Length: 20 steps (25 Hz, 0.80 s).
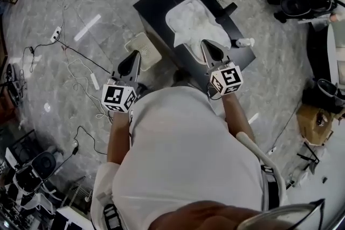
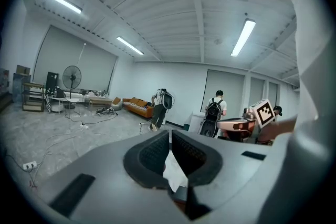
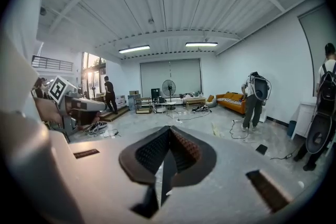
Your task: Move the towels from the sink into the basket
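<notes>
Head view: both claws closed tight
left claw [image 1: 135,57] near basket [image 1: 144,51]; right claw [image 1: 207,47] at the near edge of towels [image 1: 195,20] on the bench [image 1: 156,4]

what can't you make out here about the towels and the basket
How many towels: in the head view they form one white heap with folds too small to separate, and the right gripper covers its near edge.
What lies in the basket: in the head view it is small, and the left gripper overlaps its near side.
Both gripper views point out across the room, so neither shows towels or basket.
</notes>
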Each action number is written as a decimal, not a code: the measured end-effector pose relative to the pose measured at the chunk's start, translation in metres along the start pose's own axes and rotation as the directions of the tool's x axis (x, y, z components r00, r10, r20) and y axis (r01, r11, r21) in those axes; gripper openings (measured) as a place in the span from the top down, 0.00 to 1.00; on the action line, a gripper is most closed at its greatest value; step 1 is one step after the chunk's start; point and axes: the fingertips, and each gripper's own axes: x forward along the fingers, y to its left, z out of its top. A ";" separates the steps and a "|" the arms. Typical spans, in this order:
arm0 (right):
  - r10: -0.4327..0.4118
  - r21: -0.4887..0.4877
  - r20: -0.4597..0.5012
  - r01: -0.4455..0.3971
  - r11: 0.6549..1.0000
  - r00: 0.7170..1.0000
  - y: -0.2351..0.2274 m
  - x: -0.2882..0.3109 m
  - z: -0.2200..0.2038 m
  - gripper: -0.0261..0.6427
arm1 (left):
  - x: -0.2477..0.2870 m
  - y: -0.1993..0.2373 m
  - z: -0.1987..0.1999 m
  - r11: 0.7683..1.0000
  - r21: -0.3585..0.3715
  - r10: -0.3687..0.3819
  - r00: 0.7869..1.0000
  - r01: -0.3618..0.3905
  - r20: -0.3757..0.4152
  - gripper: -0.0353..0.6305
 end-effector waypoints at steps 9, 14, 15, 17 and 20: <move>-0.037 -0.054 -0.207 0.027 0.998 0.978 -0.063 0.005 -0.094 0.88 | 0.029 -0.017 -0.042 0.999 -0.039 0.003 0.997 -0.006 -0.079 0.92; -0.054 -0.058 -0.344 0.036 0.998 0.937 -0.098 0.006 -0.170 0.80 | 0.048 -0.036 -0.063 0.999 -0.048 -0.003 0.993 -0.003 -0.121 0.92; -0.053 -0.054 -0.368 0.036 0.998 0.928 -0.104 0.006 -0.184 0.78 | 0.051 -0.039 -0.067 0.999 -0.052 -0.002 0.992 -0.005 -0.127 0.92; -0.049 -0.047 -0.417 0.032 0.998 0.908 -0.114 0.009 -0.211 0.75 | 0.056 -0.044 -0.075 0.998 -0.062 0.001 0.990 -0.010 -0.138 0.92; -0.024 -0.034 -0.488 0.008 0.999 0.873 -0.126 0.021 -0.253 0.68 | 0.062 -0.047 -0.089 0.997 -0.071 0.009 0.986 -0.021 -0.164 0.92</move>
